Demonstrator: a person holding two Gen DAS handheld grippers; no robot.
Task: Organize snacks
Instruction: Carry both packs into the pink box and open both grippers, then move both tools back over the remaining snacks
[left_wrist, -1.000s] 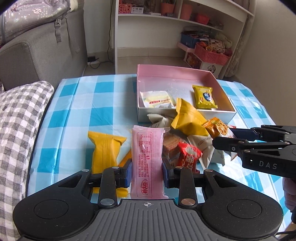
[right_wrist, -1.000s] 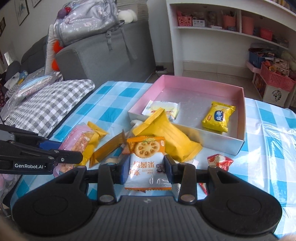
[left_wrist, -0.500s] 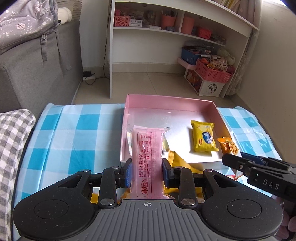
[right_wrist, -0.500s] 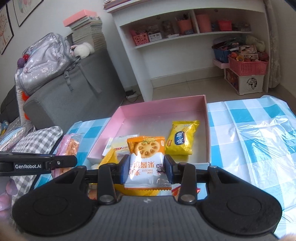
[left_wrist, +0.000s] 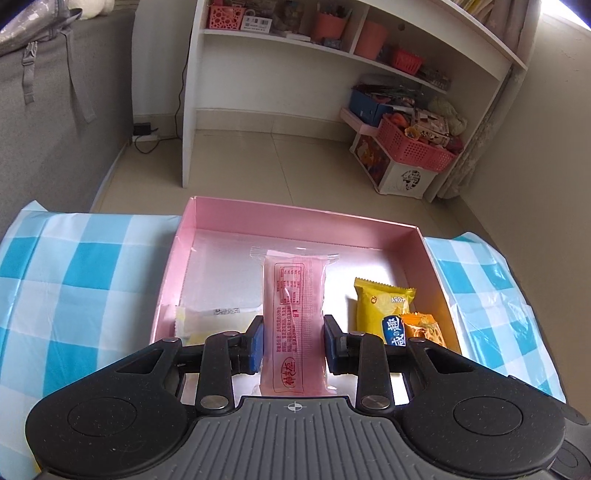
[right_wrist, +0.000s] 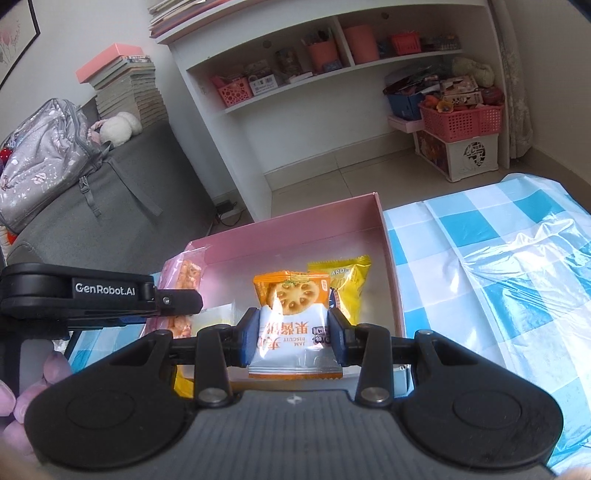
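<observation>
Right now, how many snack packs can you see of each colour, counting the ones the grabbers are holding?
Pink: 1, the long pink pack held in the left gripper.
Orange and white: 1, the biscuit pack held in the right gripper.
Yellow: 1, the yellow pack lying in the pink box.
Pale cream: 1, the cream pack lying in the box.
Total: 4.

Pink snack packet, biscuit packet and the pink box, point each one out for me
pink snack packet (left_wrist: 293, 310), left wrist view, printed middle
biscuit packet (right_wrist: 291, 295), right wrist view, biscuit picture
pink box (left_wrist: 295, 223), left wrist view, far inner wall
</observation>
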